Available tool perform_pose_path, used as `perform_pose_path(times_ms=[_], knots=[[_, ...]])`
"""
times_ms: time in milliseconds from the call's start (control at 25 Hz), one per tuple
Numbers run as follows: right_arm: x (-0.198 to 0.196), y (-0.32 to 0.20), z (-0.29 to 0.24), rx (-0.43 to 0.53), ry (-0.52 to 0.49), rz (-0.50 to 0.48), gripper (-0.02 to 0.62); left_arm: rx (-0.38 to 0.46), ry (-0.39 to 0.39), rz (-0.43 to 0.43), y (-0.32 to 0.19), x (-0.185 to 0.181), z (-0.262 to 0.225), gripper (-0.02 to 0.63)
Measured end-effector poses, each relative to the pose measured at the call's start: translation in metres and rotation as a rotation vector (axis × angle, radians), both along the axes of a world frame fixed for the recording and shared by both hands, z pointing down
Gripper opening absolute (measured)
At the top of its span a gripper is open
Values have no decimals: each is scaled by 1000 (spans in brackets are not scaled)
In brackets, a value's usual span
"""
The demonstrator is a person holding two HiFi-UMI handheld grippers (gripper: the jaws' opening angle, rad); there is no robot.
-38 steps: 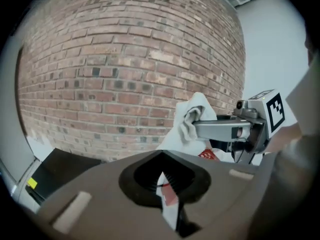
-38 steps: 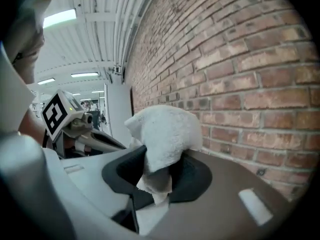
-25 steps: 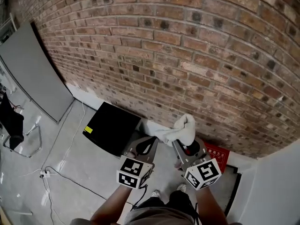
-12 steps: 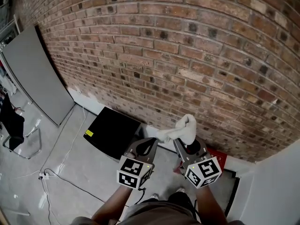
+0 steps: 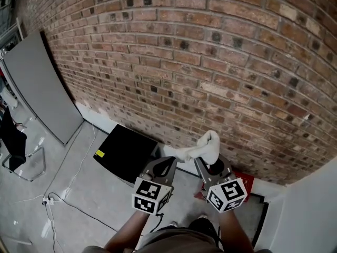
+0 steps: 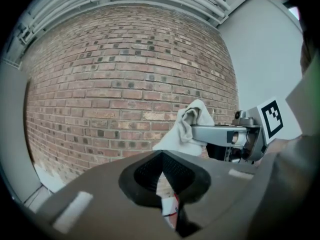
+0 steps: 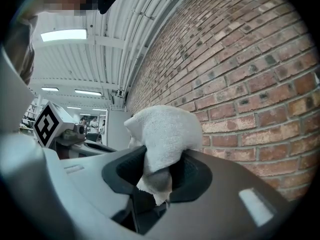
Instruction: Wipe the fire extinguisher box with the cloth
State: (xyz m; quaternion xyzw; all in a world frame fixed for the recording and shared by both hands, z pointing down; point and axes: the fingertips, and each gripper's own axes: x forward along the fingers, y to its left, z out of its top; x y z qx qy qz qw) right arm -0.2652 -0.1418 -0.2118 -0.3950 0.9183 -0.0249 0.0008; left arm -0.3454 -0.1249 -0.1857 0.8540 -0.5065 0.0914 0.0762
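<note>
The white cloth [image 5: 203,145] is clamped in the right tongs [image 5: 209,163] and held close to the brick wall [image 5: 210,62], above the red fire extinguisher box [image 5: 244,177] set at the wall's foot. The left tongs [image 5: 167,163] are closed on nothing, just beside the right.

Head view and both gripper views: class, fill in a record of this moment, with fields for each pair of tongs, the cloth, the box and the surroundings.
left tongs: shut, nothing between them
right tongs: shut on the cloth
cloth: white, bunched, held up in front of the brick wall
fire extinguisher box: red, low at the foot of the wall, partly hidden behind the right tongs; cloth not on it
floor items: black panel lying by the wall, grey board leaning at the left
</note>
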Motion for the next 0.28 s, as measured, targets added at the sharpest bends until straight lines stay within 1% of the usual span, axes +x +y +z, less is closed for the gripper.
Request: perform_pose_path(times_ms=[280], knots=[[3,5,-6,7,3,11,150,15,7,-6,6,2,-7,0]])
